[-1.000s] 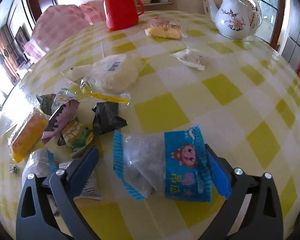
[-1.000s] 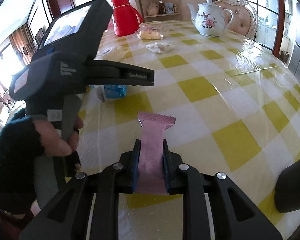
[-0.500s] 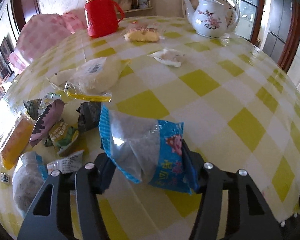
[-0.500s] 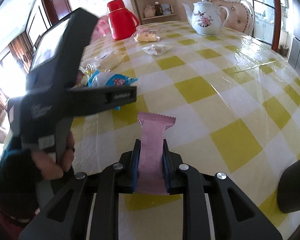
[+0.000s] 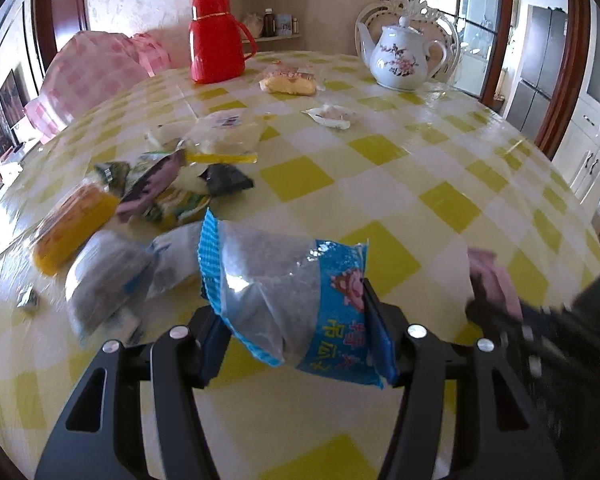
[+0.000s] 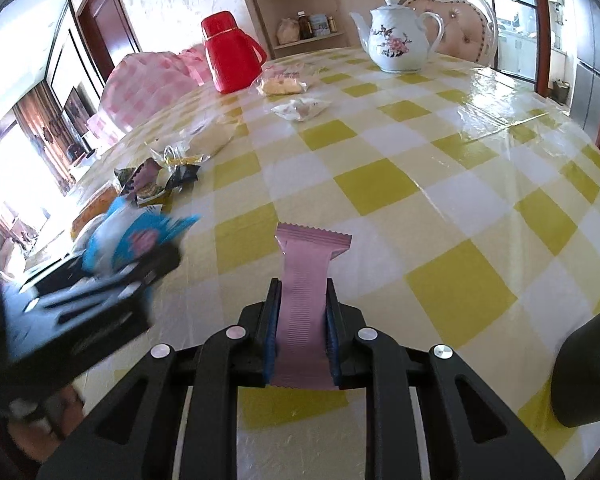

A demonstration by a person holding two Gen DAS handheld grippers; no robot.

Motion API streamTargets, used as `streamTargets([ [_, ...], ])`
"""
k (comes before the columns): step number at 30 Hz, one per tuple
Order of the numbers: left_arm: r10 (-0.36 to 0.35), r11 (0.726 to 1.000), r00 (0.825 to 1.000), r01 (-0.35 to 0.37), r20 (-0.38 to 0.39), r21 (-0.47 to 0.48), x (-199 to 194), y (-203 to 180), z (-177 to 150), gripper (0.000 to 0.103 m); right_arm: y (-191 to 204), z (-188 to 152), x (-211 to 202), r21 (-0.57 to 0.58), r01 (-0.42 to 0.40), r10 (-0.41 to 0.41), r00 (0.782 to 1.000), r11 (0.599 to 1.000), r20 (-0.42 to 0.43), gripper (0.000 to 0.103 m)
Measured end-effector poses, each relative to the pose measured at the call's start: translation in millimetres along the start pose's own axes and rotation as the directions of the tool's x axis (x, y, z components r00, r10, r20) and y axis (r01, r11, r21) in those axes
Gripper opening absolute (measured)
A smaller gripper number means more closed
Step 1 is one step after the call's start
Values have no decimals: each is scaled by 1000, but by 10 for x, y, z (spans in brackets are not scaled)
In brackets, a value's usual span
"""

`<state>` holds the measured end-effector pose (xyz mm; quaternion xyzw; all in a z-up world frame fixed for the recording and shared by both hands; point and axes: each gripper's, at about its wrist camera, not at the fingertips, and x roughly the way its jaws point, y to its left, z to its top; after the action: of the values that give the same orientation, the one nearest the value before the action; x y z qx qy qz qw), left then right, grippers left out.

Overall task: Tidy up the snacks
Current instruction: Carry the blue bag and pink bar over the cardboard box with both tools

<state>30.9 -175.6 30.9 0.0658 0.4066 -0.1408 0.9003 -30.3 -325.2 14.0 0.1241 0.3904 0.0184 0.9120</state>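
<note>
Left wrist view
- Left gripper (image 5: 296, 332): clamped on the blue packet (image 5: 292, 300), one pad on each side.
- Blue packet: one; lifted clear of the table (image 5: 440, 168); long axis runs across the jaws, crimped blue end to the far left, printed end to the near right.
- Snack pile (image 5: 148, 200): several wrapped snacks on the left, count unclear; just beyond the packet.
- Far snacks: two, a yellow cake pack (image 5: 288, 82) and a small white pack (image 5: 332, 116).
- Other items: one red flask (image 5: 216, 38), one teapot (image 5: 400, 58), both at the far edge.

Right wrist view
- Right gripper (image 6: 302, 328): pressed together on the pink wrapper (image 6: 306, 280).
- Pink wrapper: one; long axis points away along the fingers, crimped end far, above the table.
- Obstruction: the left gripper with its blue packet, blurred, fills the near left.
</note>
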Motion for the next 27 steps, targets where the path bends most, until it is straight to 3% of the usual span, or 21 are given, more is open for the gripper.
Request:
streamTargets([
  [9, -8, 990, 999, 13, 39, -138, -376, 449, -400, 60, 49, -67, -116, 32, -57, 55, 997, 998, 48, 20],
  [14, 14, 982, 997, 2, 80, -191, -574, 641, -547, 60, 207, -159, -155, 63, -161, 158, 986, 985, 42, 20],
  [18, -16, 968, 996, 39, 91, -249, -684, 816, -643, 60, 422, -221, -188, 82, -265, 262, 964, 961, 46, 20],
  [27, 46, 949, 991, -4, 126, -315, -1113, 1118, -980, 61, 1321, -432, -314, -54, -431, 433, 901, 901, 34, 20],
])
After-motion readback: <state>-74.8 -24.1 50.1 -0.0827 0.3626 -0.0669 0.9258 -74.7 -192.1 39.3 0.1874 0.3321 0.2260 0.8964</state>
